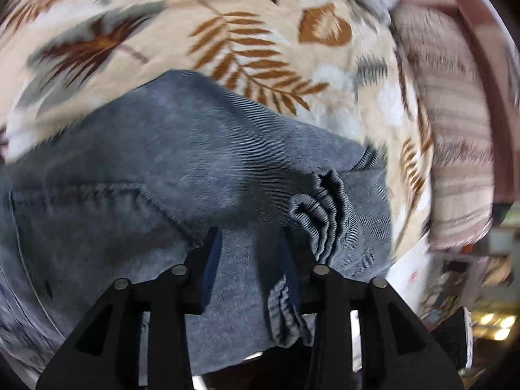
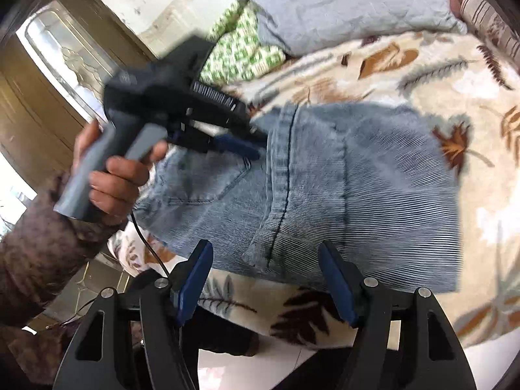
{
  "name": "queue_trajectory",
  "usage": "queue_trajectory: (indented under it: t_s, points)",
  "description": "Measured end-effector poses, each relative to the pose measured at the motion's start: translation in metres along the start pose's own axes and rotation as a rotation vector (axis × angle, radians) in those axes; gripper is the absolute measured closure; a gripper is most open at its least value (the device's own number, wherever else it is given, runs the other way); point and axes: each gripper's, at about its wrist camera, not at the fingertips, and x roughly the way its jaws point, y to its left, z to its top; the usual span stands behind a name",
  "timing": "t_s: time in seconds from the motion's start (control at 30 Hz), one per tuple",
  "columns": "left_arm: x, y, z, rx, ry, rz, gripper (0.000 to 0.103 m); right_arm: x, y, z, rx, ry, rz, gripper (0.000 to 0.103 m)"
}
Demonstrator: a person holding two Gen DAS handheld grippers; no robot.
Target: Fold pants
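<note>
Broadly, the pants (image 2: 325,182), pale blue corduroy, lie folded on a leaf-print blanket (image 2: 455,74) that covers the bed; in the right wrist view they fill the centre, their near edge at about six o'clock just ahead of the right gripper (image 2: 266,276); its blue-padded jaws stand wide apart with no cloth between them. At nine o'clock a hand (image 2: 110,175) in a dark patterned sleeve holds the left gripper (image 2: 256,146) over the waist end of the pants. In the left wrist view the left gripper (image 1: 250,240) has its jaws partly open astride the cloth, the pads not visibly pressing; a bunched elastic waistband (image 1: 321,208) sits at four o'clock.
</note>
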Motion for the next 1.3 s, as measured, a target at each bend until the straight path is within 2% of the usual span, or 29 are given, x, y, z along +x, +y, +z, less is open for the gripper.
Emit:
queue_trajectory:
  t_s: [0.17,0.2,0.27,0.33,0.4,0.43,0.47,0.57,0.63,0.7,0.8,0.87,0.97,1.13,1.23,1.3]
  points:
    - [-0.008,-0.004,-0.013,-0.020,-0.042,-0.108,0.060,-0.035,-0.057,0.026,0.154,-0.128,-0.014,0.030]
    - [-0.009,-0.007,-0.015,-0.015,-0.054,-0.122,0.058,-0.034,-0.065,0.034,0.176,-0.132,-0.019,0.030]
    - [-0.010,-0.011,-0.018,-0.016,-0.083,-0.139,0.047,-0.027,-0.080,0.049,0.213,-0.123,-0.022,0.030]
    - [-0.008,-0.011,-0.018,-0.050,-0.085,-0.154,0.047,-0.017,-0.093,0.061,0.235,-0.107,-0.029,0.032]
    - [-0.012,-0.003,-0.021,-0.112,-0.096,-0.215,0.047,-0.003,-0.101,0.073,0.242,-0.082,-0.046,0.034]
    - [-0.017,0.000,-0.025,-0.135,-0.123,-0.262,0.047,0.001,-0.106,0.077,0.247,-0.074,-0.055,0.034]
    - [-0.021,0.001,-0.027,-0.139,-0.146,-0.265,0.044,0.004,-0.109,0.079,0.253,-0.068,-0.049,0.034]
    - [-0.024,-0.007,-0.026,-0.088,-0.186,-0.155,0.032,0.010,-0.109,0.084,0.242,-0.063,-0.037,0.034]
    - [-0.012,-0.013,-0.025,-0.058,-0.151,-0.118,0.031,0.016,-0.110,0.089,0.223,-0.050,-0.047,0.034]
    - [0.001,-0.017,-0.027,-0.053,-0.118,-0.121,0.031,0.017,-0.110,0.092,0.219,-0.048,-0.056,0.034]
    - [0.012,-0.024,-0.031,-0.006,-0.107,-0.090,0.031,0.015,-0.102,0.097,0.189,-0.044,-0.004,0.034]
    - [0.016,-0.031,-0.039,0.053,-0.096,-0.026,0.031,0.018,-0.093,0.104,0.141,-0.014,-0.004,0.034]
    - [0.017,-0.036,-0.059,0.107,-0.081,0.011,0.031,0.031,-0.078,0.116,0.061,0.058,0.021,0.032]
    - [0.026,-0.024,-0.103,0.059,0.002,-0.060,0.031,0.072,-0.041,0.131,-0.100,0.203,0.026,0.032]
    - [0.032,-0.029,-0.118,0.088,0.004,-0.027,0.031,0.099,-0.014,0.128,-0.193,0.280,0.020,0.032]
    - [0.033,-0.032,-0.119,0.089,-0.018,-0.011,0.031,0.116,0.003,0.120,-0.278,0.316,-0.041,0.034]
